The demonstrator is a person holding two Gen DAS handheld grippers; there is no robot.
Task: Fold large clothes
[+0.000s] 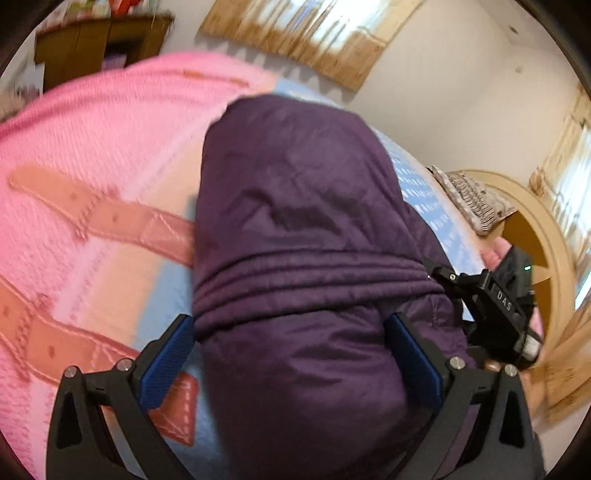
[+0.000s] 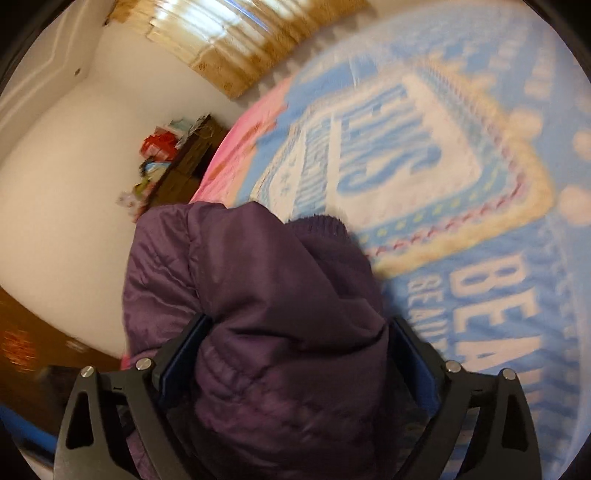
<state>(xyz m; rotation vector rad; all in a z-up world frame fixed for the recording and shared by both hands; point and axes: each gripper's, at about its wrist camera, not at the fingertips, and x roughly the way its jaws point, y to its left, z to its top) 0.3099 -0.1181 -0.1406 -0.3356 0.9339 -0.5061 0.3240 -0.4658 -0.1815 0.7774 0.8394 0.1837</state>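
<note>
A dark purple quilted jacket (image 1: 295,206) hangs bunched over the bed. My left gripper (image 1: 291,354) holds a thick bundle of it between its blue pads, just below the ribbed band (image 1: 306,277). My right gripper (image 2: 295,354) is likewise closed around a thick wad of the same jacket (image 2: 258,280), with a ribbed cuff (image 2: 321,225) sticking out ahead. The right gripper's body also shows in the left wrist view (image 1: 495,314), close beside the jacket at the right. Both views are motion-blurred.
The bed is covered by a pink and light blue printed blanket (image 1: 74,155), (image 2: 461,166). A pillow (image 1: 469,195) and round wooden headboard (image 1: 535,229) lie at the right. A dark cabinet (image 2: 184,162) with clutter stands by the white wall. Curtains (image 2: 229,33) hang behind.
</note>
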